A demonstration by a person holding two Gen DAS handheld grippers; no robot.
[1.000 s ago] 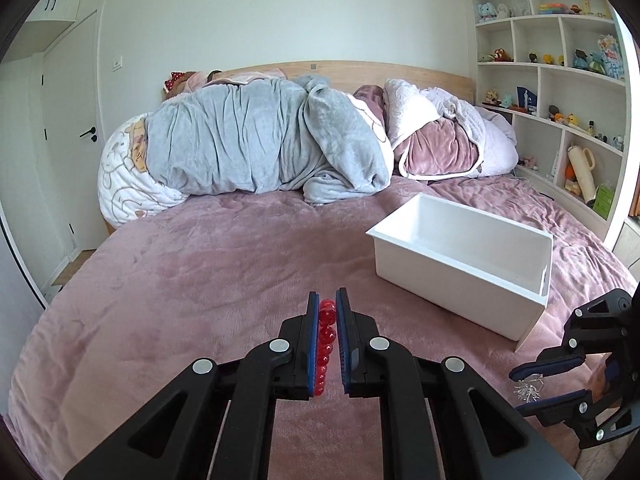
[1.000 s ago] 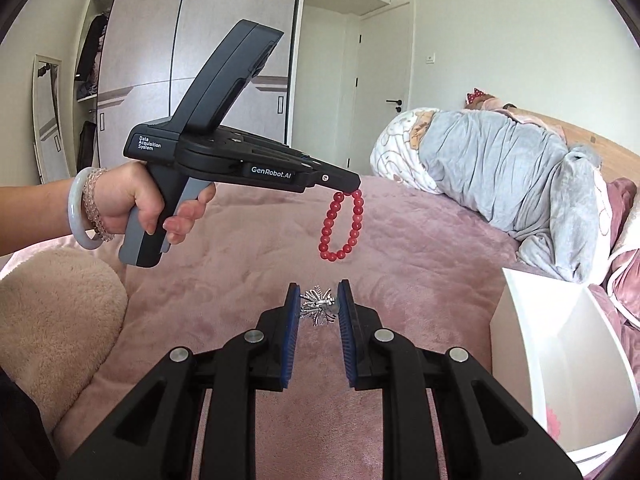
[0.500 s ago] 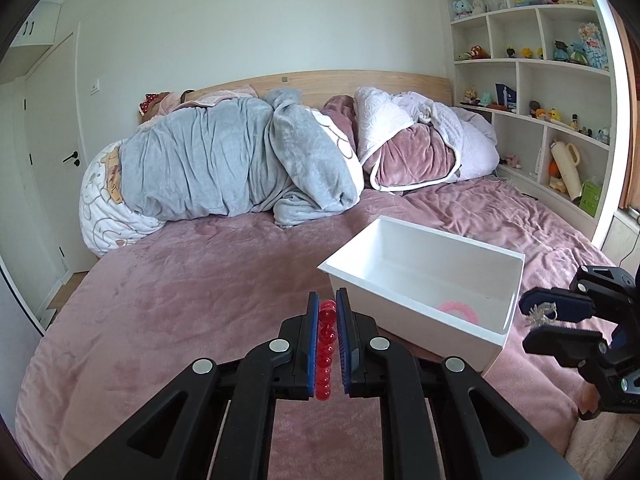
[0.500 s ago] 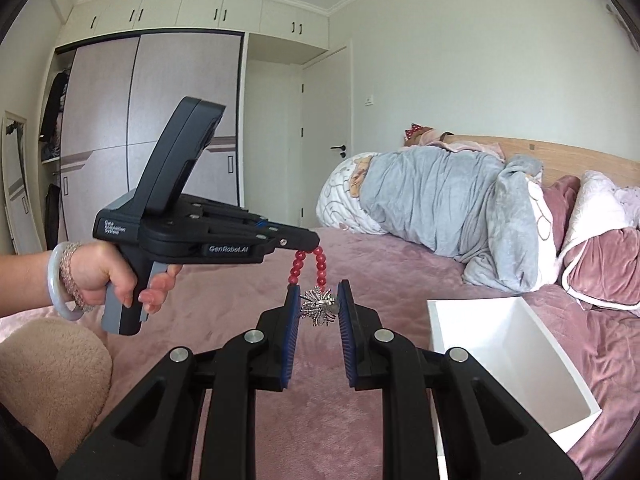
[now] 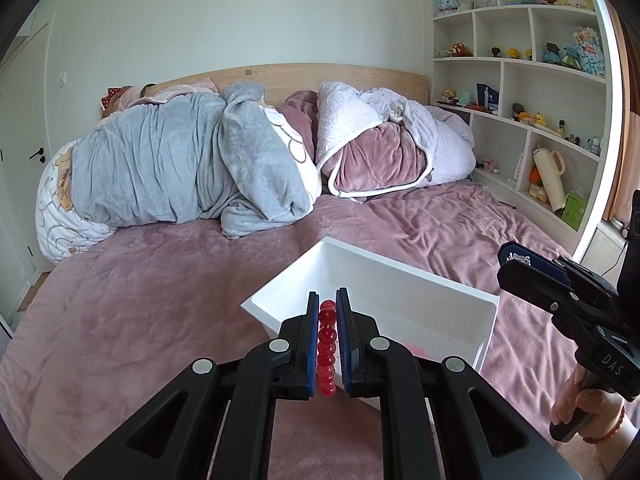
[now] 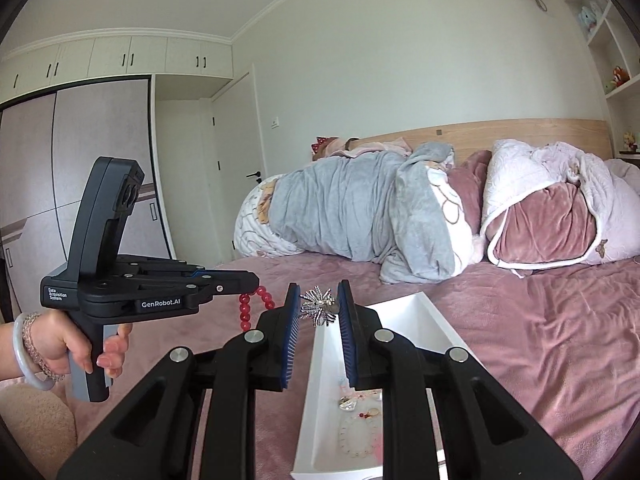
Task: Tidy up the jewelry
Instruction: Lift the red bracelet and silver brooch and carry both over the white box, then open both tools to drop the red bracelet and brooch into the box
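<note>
My left gripper (image 5: 328, 300) is shut on a red bead bracelet (image 5: 326, 348) and holds it over the near rim of the white box (image 5: 400, 280) on the bed. In the right wrist view the bracelet (image 6: 252, 308) hangs from the left gripper (image 6: 256, 280). My right gripper (image 6: 319, 292) is shut on a silver spiky brooch (image 6: 318, 306) above the white box (image 6: 320, 420). Several pieces of jewelry (image 6: 360, 428) lie in the box. The right gripper also shows at the right edge of the left wrist view (image 5: 516, 260).
The box sits on a pink bedspread (image 5: 120, 300). Rolled grey and pink quilts (image 5: 200, 168) lie at the headboard. A white shelf unit (image 5: 540, 80) with toys stands right of the bed. A wardrobe (image 6: 80, 160) and a door (image 6: 236, 168) are on the left.
Both grippers have moved toward the white box with their jewelry held. The left one is now at the box's near rim and the right one is above the box.
</note>
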